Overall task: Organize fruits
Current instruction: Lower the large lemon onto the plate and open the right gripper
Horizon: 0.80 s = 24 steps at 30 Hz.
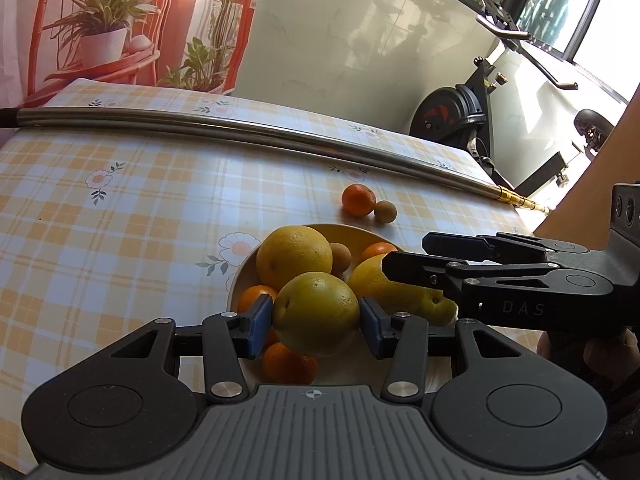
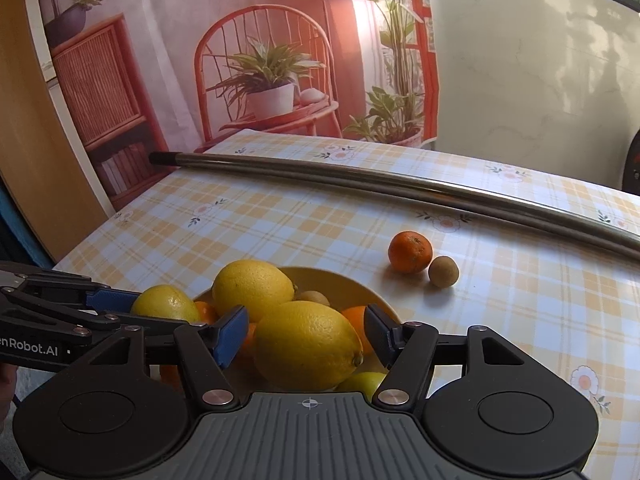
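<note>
A yellow bowl (image 1: pixel 340 236) (image 2: pixel 320 280) on the checked tablecloth holds lemons, small oranges and small brown fruits. My left gripper (image 1: pixel 316 322) is shut on a yellow-green lemon (image 1: pixel 316 314), held just above the bowl's near side. My right gripper (image 2: pixel 306 334) is open, its blue pads either side of a large lemon (image 2: pixel 308 344) without clear contact; it also shows in the left wrist view (image 1: pixel 408 256) over the bowl's right side. A loose mandarin (image 1: pixel 359 199) (image 2: pixel 411 251) and a small brown fruit (image 1: pixel 385 211) (image 2: pixel 443 271) lie on the table beyond the bowl.
A long metal pole (image 1: pixel 256 130) (image 2: pixel 400 186) lies across the table behind the fruit. An exercise bike (image 1: pixel 460 112) stands past the table's far right edge. A printed backdrop (image 2: pixel 260 60) hangs behind the table.
</note>
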### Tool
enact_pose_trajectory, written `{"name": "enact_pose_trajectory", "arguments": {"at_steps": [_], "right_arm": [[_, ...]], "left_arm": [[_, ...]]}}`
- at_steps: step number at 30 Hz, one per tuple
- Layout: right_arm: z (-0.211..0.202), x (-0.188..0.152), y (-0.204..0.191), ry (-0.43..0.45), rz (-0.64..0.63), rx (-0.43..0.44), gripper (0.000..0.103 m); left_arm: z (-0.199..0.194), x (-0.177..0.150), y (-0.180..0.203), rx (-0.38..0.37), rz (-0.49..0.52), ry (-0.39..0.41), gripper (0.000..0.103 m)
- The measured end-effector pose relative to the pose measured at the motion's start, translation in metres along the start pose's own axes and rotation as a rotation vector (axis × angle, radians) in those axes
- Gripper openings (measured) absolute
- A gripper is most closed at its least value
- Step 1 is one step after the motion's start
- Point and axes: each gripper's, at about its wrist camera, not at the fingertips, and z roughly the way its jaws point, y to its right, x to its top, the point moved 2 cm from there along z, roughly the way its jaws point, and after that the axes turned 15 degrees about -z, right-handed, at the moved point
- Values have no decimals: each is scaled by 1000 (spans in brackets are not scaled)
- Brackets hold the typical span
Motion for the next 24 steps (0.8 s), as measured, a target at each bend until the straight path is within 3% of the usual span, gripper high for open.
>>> {"name": "enact_pose_trajectory", "arguments": {"at_steps": [12,24], "right_arm": [[-25,-20,29,42,136,-78,60],[-34,-29,32,60,174,-109,60]], "left_arm": [[7,-5,5,19,46,-30,50],[2,-19,14,16,89,-66,50]]}}
